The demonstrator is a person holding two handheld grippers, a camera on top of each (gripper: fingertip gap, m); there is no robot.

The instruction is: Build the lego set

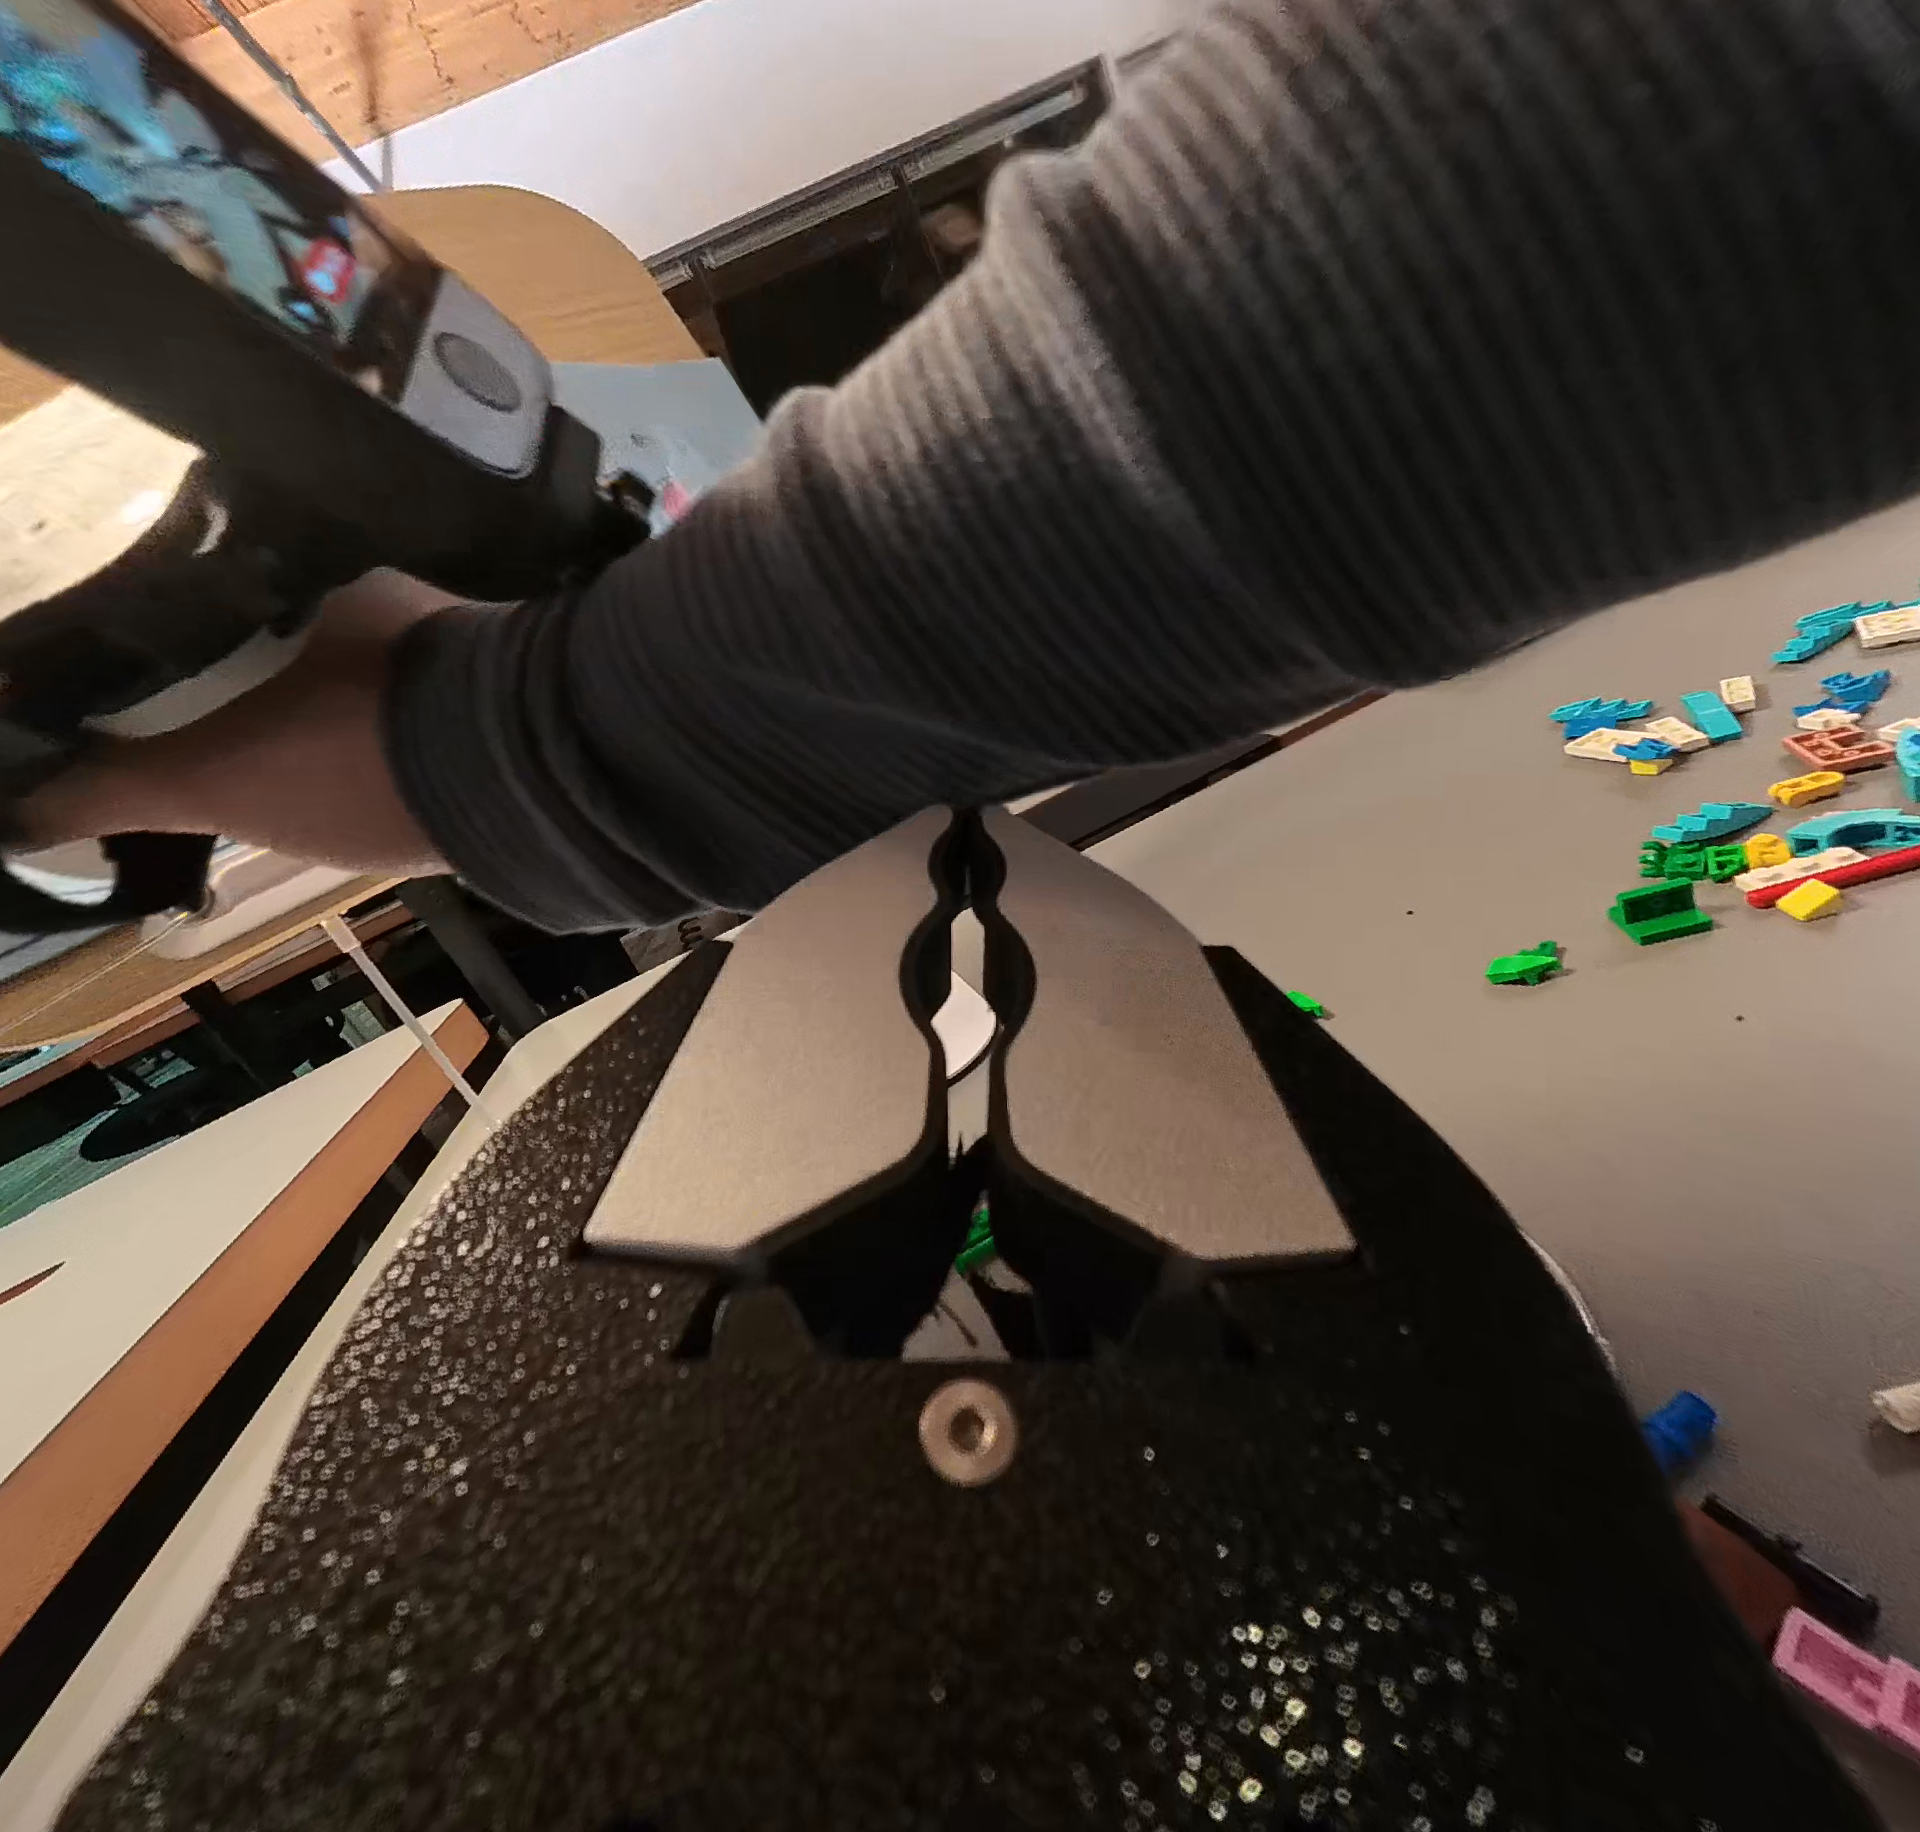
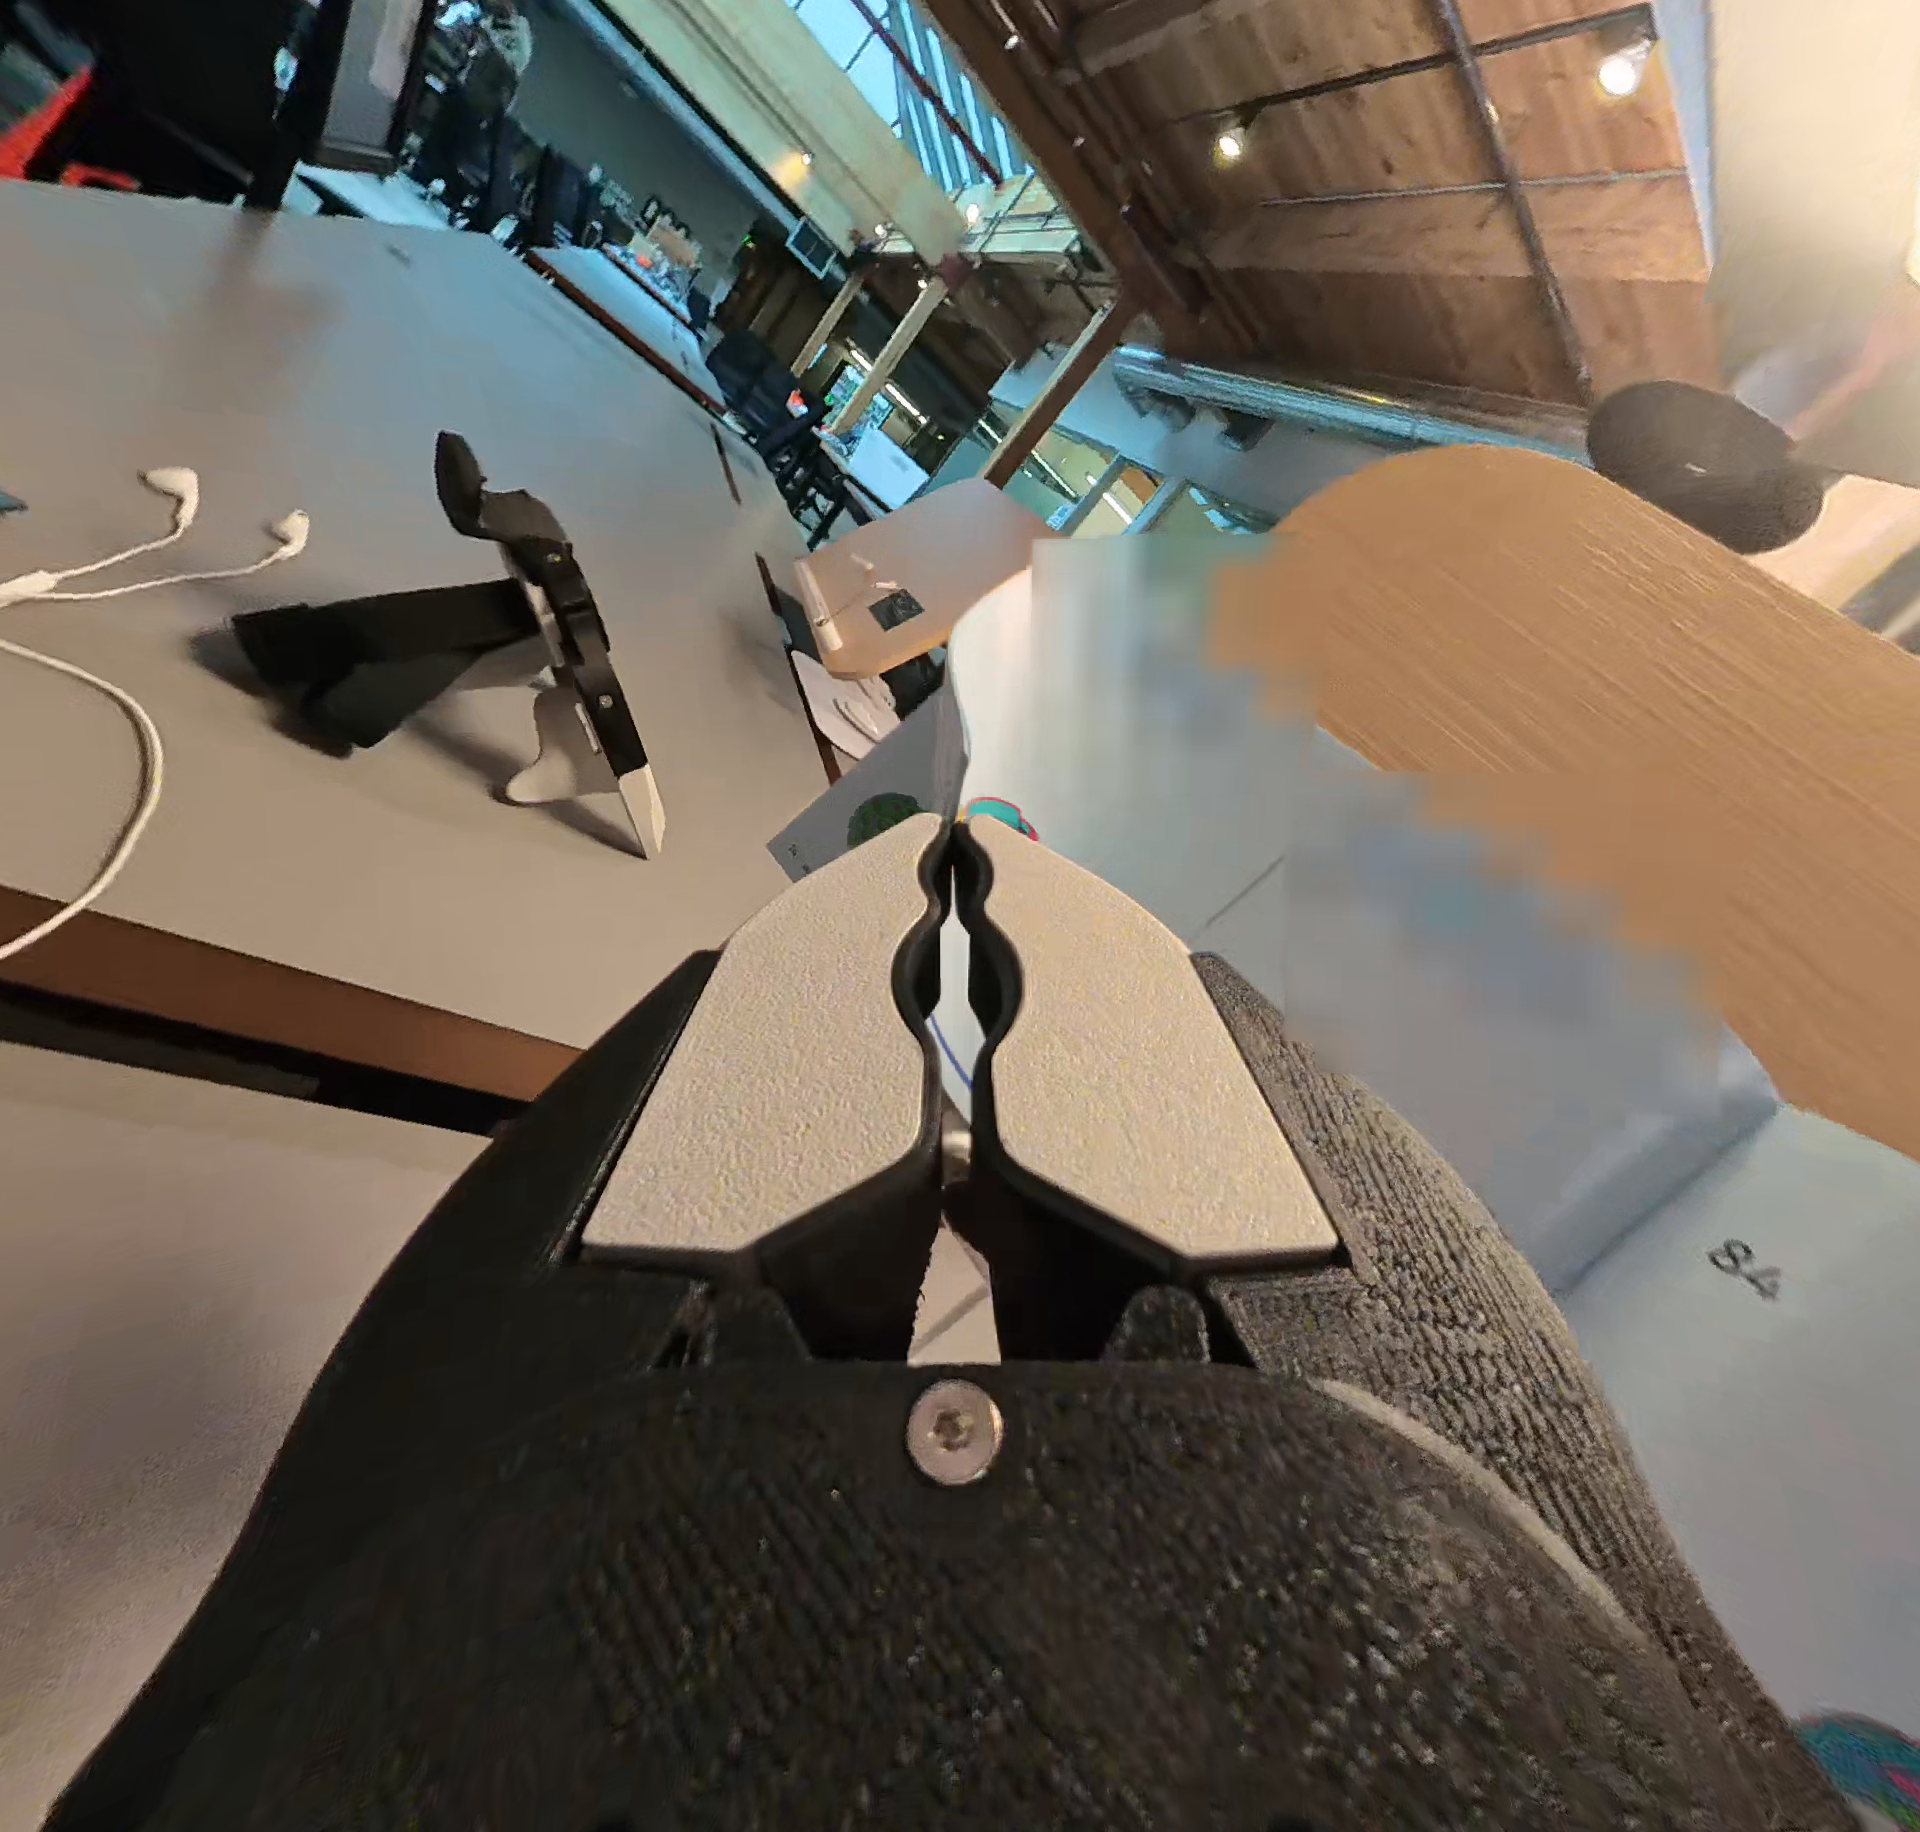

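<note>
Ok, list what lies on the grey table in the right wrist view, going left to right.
White earbuds with their cable → black stand's flat base → the stand's upright black part with a white tip → the table's right edge.

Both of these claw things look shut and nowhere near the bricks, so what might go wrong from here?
1. The sleeved arm crosses low above the grey table, right beside the loose lego pieces; a sweep back may scatter them.
2. The left gripper has its jaws closed on nothing, and small green pieces lie close by; coming down shut, it would likely push them rather than grasp.
3. The right gripper points away from the bricks, toward white earphones and their cable.
</note>
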